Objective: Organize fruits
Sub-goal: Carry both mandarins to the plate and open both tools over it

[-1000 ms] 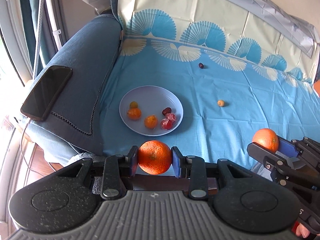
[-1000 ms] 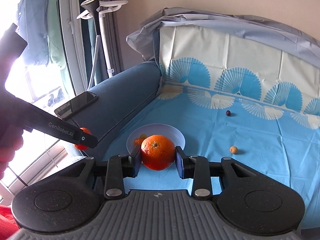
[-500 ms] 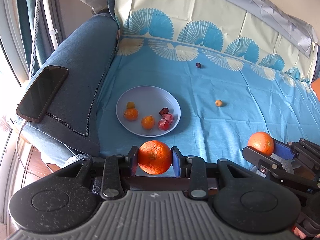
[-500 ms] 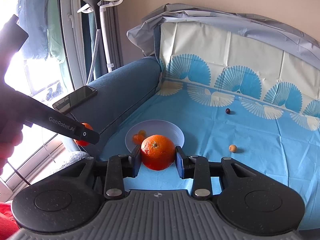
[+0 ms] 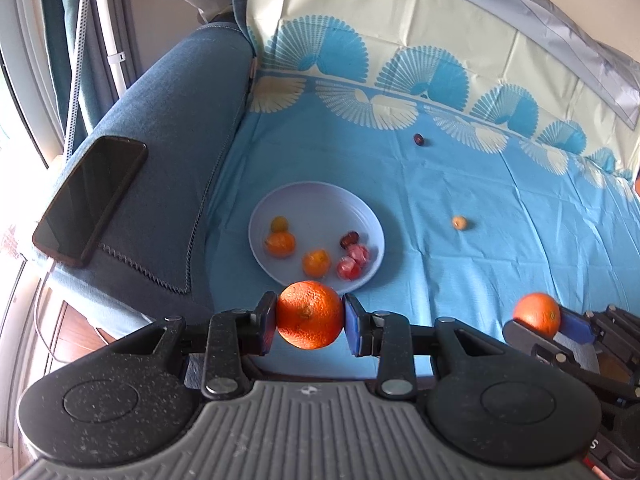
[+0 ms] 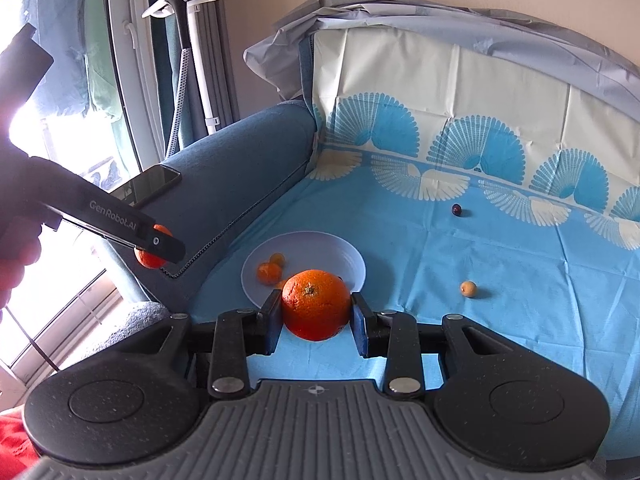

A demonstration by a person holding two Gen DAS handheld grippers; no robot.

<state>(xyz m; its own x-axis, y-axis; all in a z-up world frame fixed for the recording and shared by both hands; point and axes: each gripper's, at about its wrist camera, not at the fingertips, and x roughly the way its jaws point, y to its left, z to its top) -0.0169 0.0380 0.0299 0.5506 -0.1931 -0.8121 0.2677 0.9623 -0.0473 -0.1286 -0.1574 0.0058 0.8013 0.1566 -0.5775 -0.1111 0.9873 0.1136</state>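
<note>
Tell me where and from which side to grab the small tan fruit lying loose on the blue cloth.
Grip the small tan fruit across its round middle, coming straight down from above. It lies alone on the flat blue cloth, well right of the plate, with free space all around. Both grippers hold oranges now, so one must unload first.

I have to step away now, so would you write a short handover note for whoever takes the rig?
Left gripper: shut on an orange.
Right gripper: shut on a second orange.
Both are held above the near edge of the plate.
Done: small oranges, a dark fruit and pink pieces lie in the plate.
Left: place both oranges, then collect the dark berry and the small yellow fruit from the blue cloth.
</note>
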